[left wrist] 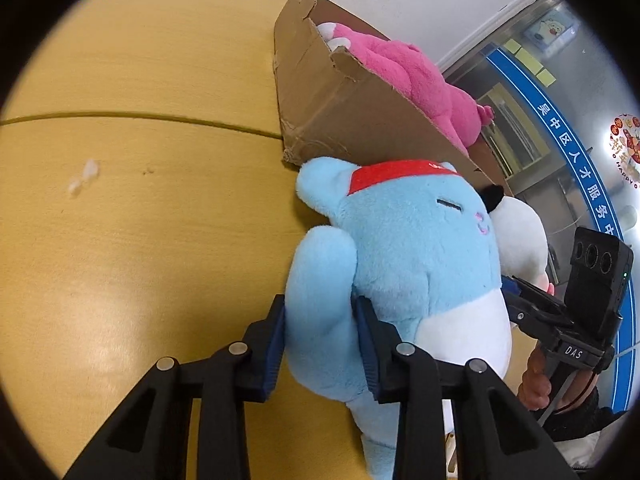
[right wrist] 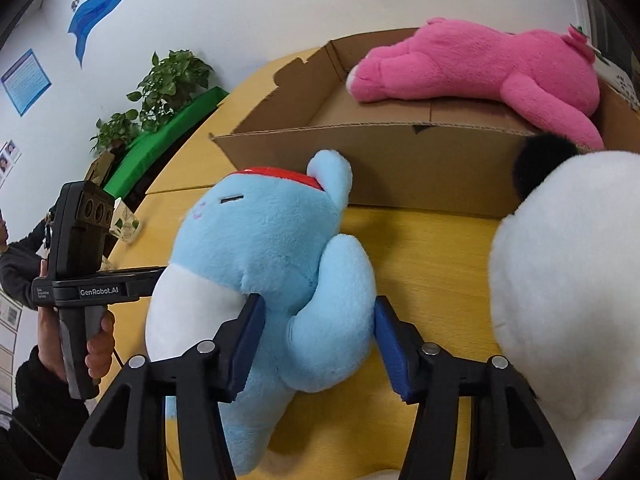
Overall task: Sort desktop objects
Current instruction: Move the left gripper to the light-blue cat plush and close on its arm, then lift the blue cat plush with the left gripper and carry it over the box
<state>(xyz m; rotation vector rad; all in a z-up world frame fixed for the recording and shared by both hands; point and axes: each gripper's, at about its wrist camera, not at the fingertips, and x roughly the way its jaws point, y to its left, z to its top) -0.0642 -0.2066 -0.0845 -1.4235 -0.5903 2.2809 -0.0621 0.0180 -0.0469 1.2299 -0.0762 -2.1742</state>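
Note:
A light-blue plush toy (left wrist: 404, 248) with a red headband is held over the yellow table, just in front of the cardboard box (left wrist: 320, 112). My left gripper (left wrist: 320, 340) is shut on one of its arms. My right gripper (right wrist: 320, 340) is shut on its other arm; the plush (right wrist: 264, 248) fills the middle of the right wrist view. A pink plush (left wrist: 412, 76) lies in the box, which also shows in the right wrist view (right wrist: 400, 168) with the pink plush (right wrist: 480, 68) on top.
A white plush with a black ear (right wrist: 560, 280) sits close on the right, next to the box; it also shows in the left wrist view (left wrist: 520, 236). The yellow table (left wrist: 140, 200) stretches left. A potted plant (right wrist: 168, 84) stands past the table edge.

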